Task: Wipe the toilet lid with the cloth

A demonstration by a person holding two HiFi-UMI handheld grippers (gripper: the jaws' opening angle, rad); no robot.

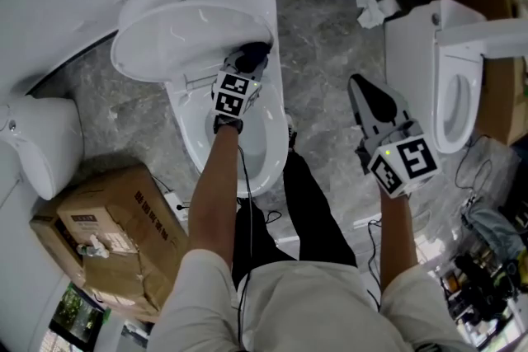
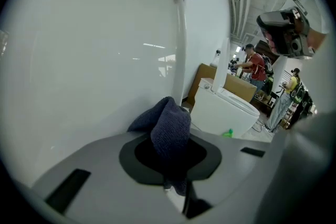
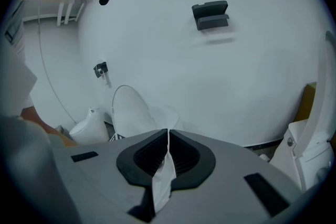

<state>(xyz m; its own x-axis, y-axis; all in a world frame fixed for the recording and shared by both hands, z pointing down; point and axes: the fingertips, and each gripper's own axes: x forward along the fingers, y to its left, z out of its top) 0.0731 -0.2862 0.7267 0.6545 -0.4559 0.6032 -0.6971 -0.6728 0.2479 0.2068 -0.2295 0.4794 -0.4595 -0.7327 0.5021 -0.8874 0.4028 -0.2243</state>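
Grey marbled floor [image 1: 330, 53] surrounds a white toilet, its toilet lid [image 1: 190, 21] raised at twelve o'clock of the bowl [image 1: 264, 152]. At the lid's four o'clock edge, the left gripper [image 1: 250, 60] is clamped on the dark blue cloth [image 2: 170, 128]. At the bowl's three o'clock, the right gripper [image 1: 363, 91] hovers, jaws together and empty.

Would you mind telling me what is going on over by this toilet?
A person stands over an open toilet with a gripper in each hand. The left gripper is shut on a dark blue cloth and holds it up by the raised toilet lid; whether the cloth touches the lid I cannot tell. The right gripper, jaws together, hangs off to the side above the floor, between this toilet and a second toilet.
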